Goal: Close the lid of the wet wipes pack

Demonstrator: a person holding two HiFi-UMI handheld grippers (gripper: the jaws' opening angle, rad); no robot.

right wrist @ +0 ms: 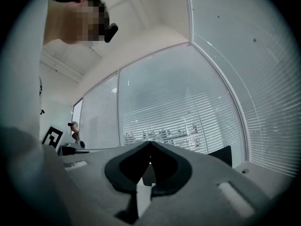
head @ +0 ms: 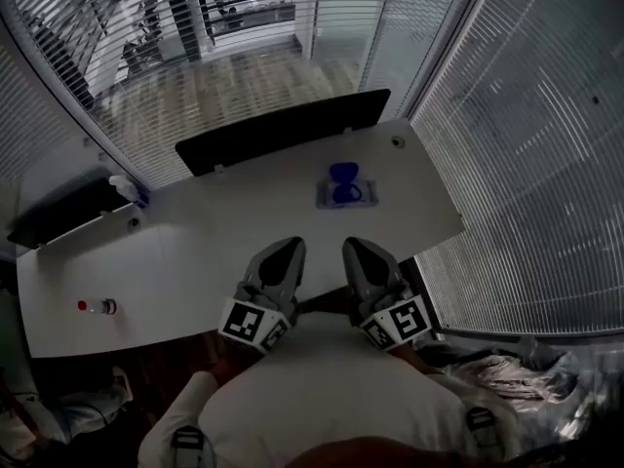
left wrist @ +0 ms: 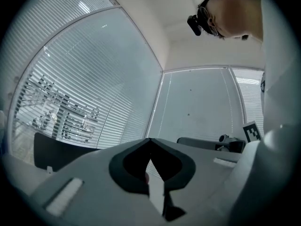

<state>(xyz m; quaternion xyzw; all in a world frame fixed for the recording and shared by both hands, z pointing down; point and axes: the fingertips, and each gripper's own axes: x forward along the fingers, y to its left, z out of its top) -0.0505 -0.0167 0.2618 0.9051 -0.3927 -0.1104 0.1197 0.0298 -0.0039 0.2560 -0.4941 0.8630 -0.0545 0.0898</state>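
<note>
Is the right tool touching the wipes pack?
Apart. The head view shows bare table between the right tool and the wipes pack.

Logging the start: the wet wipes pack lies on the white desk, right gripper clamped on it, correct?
No. The wet wipes pack lies on the white desk, but the right gripper is shut, empty and apart from it, as the head view shows.

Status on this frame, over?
Left gripper and right gripper shut, empty. Wet wipes pack ahead on table, untouched, blue lid open. Nothing between.
</note>
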